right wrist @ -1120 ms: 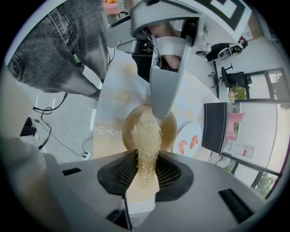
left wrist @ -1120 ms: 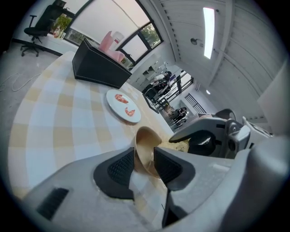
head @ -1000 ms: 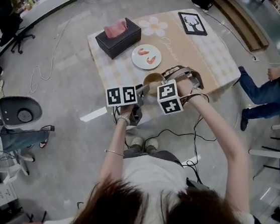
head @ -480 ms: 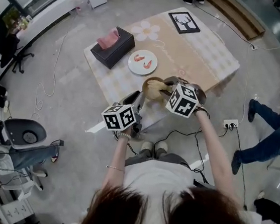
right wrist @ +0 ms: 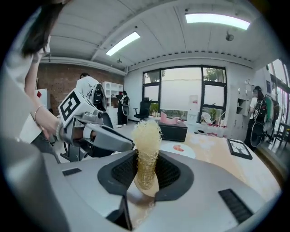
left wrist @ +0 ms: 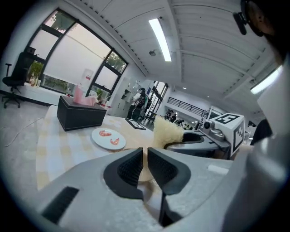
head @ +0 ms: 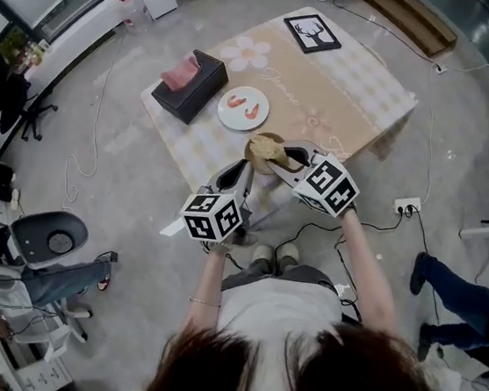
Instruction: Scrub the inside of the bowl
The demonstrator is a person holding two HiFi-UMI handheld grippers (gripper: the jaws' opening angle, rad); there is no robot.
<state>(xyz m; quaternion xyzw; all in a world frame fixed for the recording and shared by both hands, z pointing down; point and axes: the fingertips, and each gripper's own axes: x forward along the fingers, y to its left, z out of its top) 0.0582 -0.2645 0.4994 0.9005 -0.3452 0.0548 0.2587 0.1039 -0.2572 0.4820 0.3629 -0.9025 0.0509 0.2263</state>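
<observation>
A tan bowl [head: 253, 150] stands near the front edge of the low table [head: 363, 90]. My left gripper [head: 241, 167] reaches it from the front. In the left gripper view the left gripper [left wrist: 145, 158] has its jaws closing, with only a thin slit between the pads, filled by the bowl's rim [left wrist: 141, 174]. My right gripper [head: 285, 156] comes from the right and is shut on a pale fibrous scrubber [head: 273, 149], which rests over the bowl. The scrubber [right wrist: 147, 145] stands upright between the right gripper's [right wrist: 147, 168] pads.
A white plate [head: 244, 109] with two pink pieces and a black tissue box [head: 190, 86] stand behind the bowl. A framed deer picture [head: 311, 32] lies at the far end. On the floor are cables and a power strip [head: 407, 204]. An office chair [head: 50, 233] is at left.
The scrubber has come into the bowl with the right gripper. The two marker cubes have drawn apart, the left one lower and nearer the person. The view has shifted.
</observation>
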